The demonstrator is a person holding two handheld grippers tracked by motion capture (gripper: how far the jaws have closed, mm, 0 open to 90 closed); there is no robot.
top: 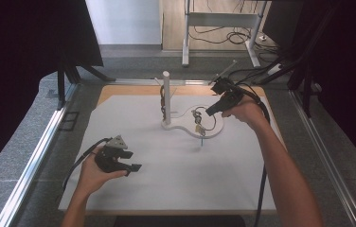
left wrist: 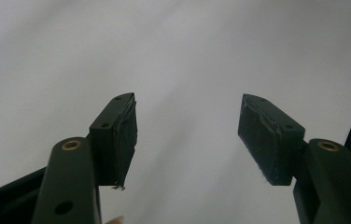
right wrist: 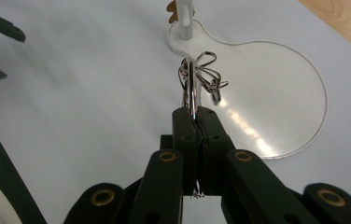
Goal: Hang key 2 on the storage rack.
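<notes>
There are two grippers: the left gripper (top: 114, 158) sits near the counter's (top: 119, 90) front left corner, and the right gripper (top: 221, 101) is toward the back right. Each one has two black fingers (left wrist: 117, 135), so that makes four fingers. There is one white sheet (top: 166, 179) spread over the counter. On it lies one clear flat stand (right wrist: 281, 93), toward the back edge. It has one white post (top: 166, 94). There is one bunch of metal rings (right wrist: 199, 77); how many rings it has is hard to tell.
</notes>
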